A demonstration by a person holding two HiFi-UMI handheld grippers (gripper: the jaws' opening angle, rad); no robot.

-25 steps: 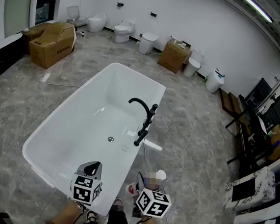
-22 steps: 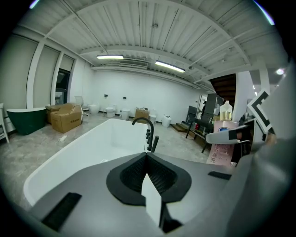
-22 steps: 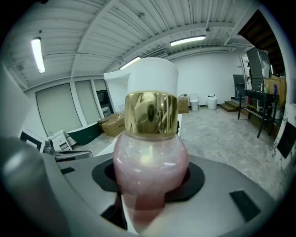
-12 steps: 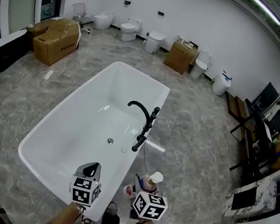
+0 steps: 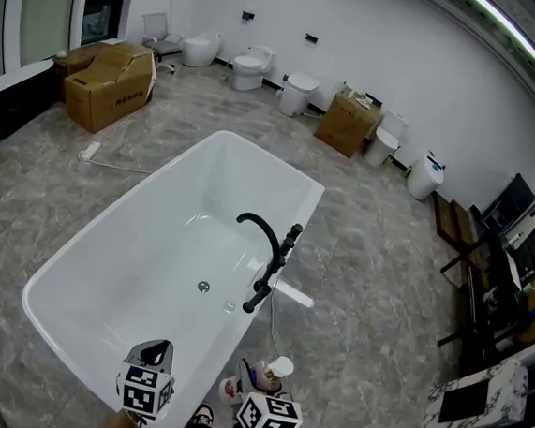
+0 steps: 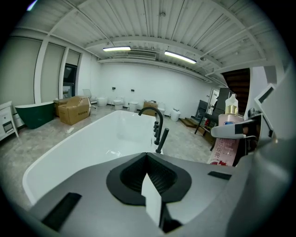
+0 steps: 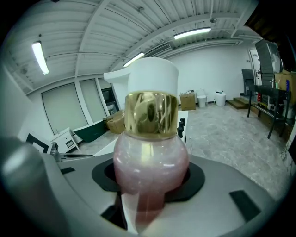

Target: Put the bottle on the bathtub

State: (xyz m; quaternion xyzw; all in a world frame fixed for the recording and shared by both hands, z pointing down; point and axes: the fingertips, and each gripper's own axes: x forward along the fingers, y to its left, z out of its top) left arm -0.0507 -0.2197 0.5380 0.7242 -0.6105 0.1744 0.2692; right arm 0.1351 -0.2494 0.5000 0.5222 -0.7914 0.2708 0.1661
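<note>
The white bathtub lies slantwise on the grey floor, with a black faucet on its right rim. My right gripper is shut on a pink bottle with a gold collar and a white pump cap. It holds the bottle upright over the floor, just right of the tub's near corner. In the right gripper view the bottle fills the space between the jaws. My left gripper hangs over the tub's near end, shut with nothing in it. The left gripper view shows the bottle at its right.
Cardboard boxes and several toilets line the far wall. Desks and chairs stand at the right. A white cable lies on the floor left of the tub.
Both grippers have sunk toward the bottom edge of the head view, and the tub now sits lower and more central. The bottle stays in the right gripper.
</note>
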